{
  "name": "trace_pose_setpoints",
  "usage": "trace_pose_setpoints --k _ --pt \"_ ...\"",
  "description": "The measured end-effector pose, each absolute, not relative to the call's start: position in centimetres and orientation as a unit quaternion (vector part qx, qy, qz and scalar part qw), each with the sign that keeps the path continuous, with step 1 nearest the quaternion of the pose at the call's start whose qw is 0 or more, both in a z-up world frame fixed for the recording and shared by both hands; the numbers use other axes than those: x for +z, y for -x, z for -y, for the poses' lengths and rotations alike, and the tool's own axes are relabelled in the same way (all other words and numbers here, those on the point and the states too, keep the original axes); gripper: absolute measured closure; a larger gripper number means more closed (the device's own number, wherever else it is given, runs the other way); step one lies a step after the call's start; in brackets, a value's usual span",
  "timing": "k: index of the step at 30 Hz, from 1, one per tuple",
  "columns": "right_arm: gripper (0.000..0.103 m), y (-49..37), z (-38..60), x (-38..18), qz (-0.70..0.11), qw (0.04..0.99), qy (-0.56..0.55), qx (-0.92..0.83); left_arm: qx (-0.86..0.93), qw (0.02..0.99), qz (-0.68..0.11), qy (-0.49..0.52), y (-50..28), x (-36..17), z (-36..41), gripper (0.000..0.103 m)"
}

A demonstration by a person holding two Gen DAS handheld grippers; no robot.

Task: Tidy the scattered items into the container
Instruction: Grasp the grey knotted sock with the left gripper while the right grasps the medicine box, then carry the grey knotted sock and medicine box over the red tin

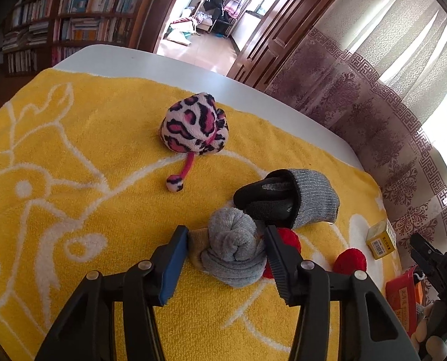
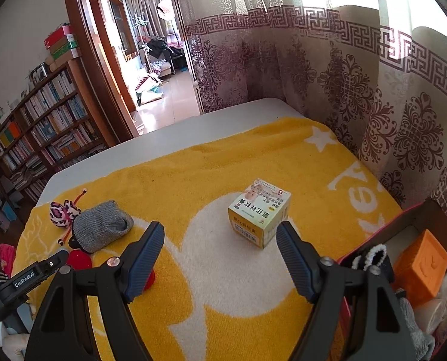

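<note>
In the left wrist view my left gripper [image 1: 225, 231] is shut on a rolled grey sock [image 1: 232, 249] with a tan sock tucked beside it, both pads against the bundle, low on the yellow towel [image 1: 73, 156]. Red pompoms [image 1: 349, 258] lie just right of it. Beyond are a grey-and-black sock [image 1: 292, 198] and a leopard-print plush [image 1: 193, 123]. In the right wrist view my right gripper [image 2: 220, 234] stands open and empty; a small yellow-and-white medicine box [image 2: 259, 213] sits just past its right fingertip. The red container [image 2: 404, 210] is at the right edge, holding an orange block [image 2: 419, 267] and soft items.
The white table [image 2: 223, 120] ends at a patterned curtain [image 2: 359, 90] on the right. A bookcase [image 2: 43, 126] and an open doorway lie beyond the far edge. My left gripper's body [image 2: 52, 261] shows at the right wrist view's lower left.
</note>
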State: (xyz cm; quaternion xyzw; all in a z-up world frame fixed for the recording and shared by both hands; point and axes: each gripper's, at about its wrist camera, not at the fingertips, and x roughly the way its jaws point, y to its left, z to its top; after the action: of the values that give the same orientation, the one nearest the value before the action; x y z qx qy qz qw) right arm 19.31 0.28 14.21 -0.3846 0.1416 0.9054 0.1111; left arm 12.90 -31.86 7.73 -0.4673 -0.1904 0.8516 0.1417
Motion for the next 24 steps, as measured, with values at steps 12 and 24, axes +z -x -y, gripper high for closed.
trace_pose_setpoints --k 12,24 --pt "0.023 -14.5 -2.3 10.5 -0.142 0.17 0.444 0.869 0.853 0.144 0.192 0.464 -12.7 7.6 31.7 0.048" --pt "0.051 -17.7 0.1 11.8 -0.127 0.127 0.412 0.893 0.864 0.147 0.207 0.435 -13.8 8.7 32.7 0.052"
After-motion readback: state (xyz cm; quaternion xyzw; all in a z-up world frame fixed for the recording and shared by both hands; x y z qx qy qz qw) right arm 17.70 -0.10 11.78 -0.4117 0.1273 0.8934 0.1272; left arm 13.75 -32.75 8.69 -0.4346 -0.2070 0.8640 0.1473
